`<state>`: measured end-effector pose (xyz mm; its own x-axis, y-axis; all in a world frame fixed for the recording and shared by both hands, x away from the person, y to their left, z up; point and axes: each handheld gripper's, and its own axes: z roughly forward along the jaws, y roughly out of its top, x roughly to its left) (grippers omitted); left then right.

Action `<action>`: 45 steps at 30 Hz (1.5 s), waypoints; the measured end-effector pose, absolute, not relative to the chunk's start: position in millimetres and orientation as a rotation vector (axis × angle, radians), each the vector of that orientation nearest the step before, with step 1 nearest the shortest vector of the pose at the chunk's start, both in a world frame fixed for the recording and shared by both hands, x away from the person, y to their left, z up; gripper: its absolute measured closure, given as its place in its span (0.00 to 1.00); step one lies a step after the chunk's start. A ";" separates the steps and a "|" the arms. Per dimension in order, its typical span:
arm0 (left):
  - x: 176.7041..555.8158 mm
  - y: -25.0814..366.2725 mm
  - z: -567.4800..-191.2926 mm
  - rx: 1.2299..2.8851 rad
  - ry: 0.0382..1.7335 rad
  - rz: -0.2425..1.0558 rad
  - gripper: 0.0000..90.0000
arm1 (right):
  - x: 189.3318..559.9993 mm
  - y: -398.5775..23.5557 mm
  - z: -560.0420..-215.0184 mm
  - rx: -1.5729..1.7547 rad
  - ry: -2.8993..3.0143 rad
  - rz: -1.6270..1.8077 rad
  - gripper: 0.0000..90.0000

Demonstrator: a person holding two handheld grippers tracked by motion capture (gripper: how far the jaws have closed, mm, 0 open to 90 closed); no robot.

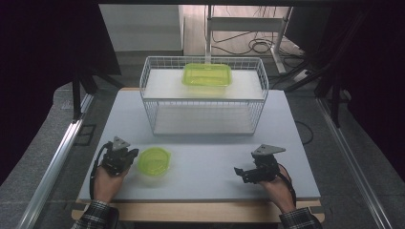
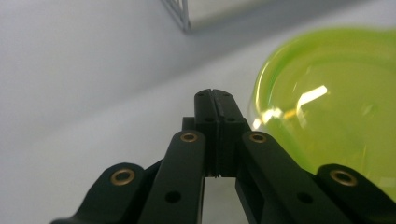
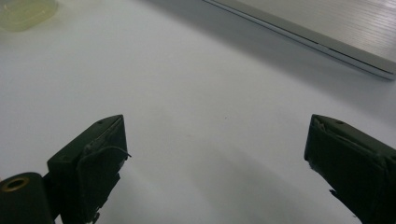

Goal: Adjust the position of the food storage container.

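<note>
So the wire rack (image 1: pixel 204 95) at the far side of the table (image 1: pixel 200 176) already holds a green tub (image 1: pixel 207 75) on its upper shelf, while a green bowl (image 1: pixel 154 161) waits near the front edge, likely next. The left gripper (image 2: pixel 214 100), pressed together, sits just beside the bowl; the right gripper (image 3: pixel 215 158), spread wide, rests over bare table.

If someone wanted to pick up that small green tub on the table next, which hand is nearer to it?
The left. The left hand-held gripper sits right beside the small green tub, though its jaws are shut. The right hand-held gripper is open but far across the table.
</note>
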<state>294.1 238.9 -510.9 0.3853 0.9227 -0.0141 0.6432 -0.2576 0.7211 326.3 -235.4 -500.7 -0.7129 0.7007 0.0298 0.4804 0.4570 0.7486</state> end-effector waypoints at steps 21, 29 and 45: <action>290.6 200.8 -526.9 2.134 1.156 0.299 1.00 | 325.8 -232.2 -503.1 1.005 2.443 1.092 0.07; 294.1 172.3 -527.6 2.180 1.064 0.245 1.00 | 325.9 -231.2 -504.1 1.002 2.447 1.087 0.07; 295.8 121.1 -528.1 2.243 0.918 0.183 1.00 | 325.8 -228.7 -505.8 0.997 2.455 1.079 0.07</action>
